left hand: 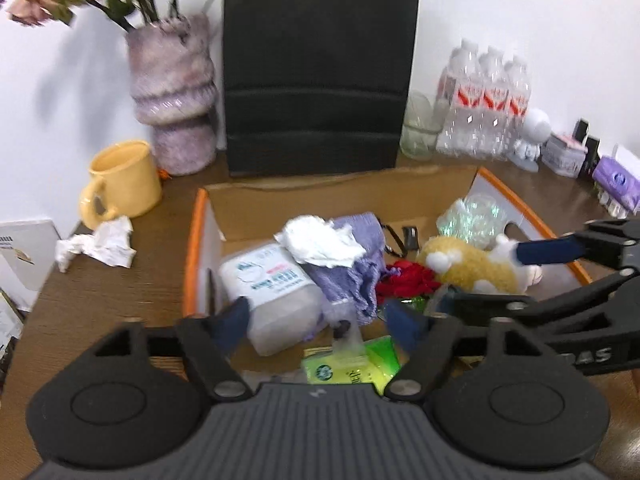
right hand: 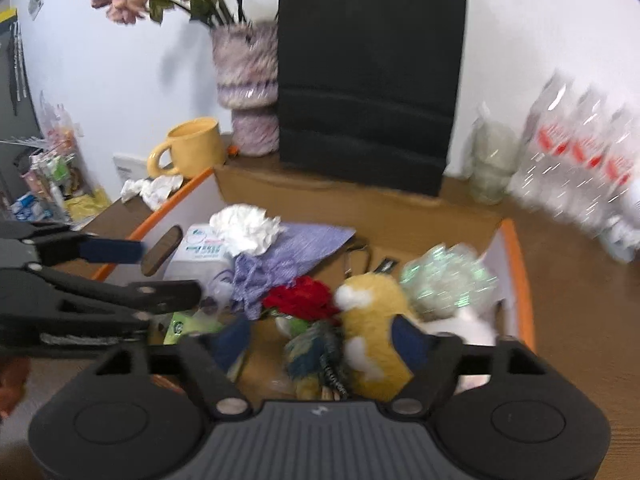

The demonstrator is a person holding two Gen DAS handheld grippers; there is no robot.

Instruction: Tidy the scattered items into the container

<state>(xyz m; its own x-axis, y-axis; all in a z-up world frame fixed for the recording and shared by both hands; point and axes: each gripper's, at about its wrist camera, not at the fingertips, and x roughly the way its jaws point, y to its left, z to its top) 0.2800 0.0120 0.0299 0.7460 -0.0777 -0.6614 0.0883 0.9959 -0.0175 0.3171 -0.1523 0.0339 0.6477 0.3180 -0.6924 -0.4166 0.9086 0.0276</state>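
Left gripper (left hand: 320,322): blue-padded jaws spread wide, nothing between the pads, poised over the near edge of the open cardboard box with orange-trimmed flaps (left hand: 192,248). Right gripper (right hand: 320,340): jaws likewise wide and gripping nothing, over the same box's near side, with the yellow-and-white plush toy (right hand: 374,320) directly beyond its right finger; contact cannot be determined owing to blur.

Contents of the box, outward from the left gripper: a green-and-yellow flat packet (left hand: 352,368) at the near wall; a translucent plastic tub with a printed white label (left hand: 272,292) toward the box's left side; a lavender knitted cloth (left hand: 356,264) in the middle, with a crumpled white tissue (left hand: 320,242) on top of it; a red fabric flower (left hand: 408,278) right of the cloth; the plush toy at the right side; an iridescent cellophane bundle (left hand: 472,216) in the far right corner.

Outside the box: a second crumpled white paper (left hand: 100,246) lies on the brown wooden table (left hand: 100,304) left of the box, near a yellow ceramic mug (left hand: 124,182). Behind the box stand a black paper bag (left hand: 320,68), a fuzzy pink-and-white vase of dried flowers (left hand: 172,92) and a pack of clear water bottles (left hand: 484,100).
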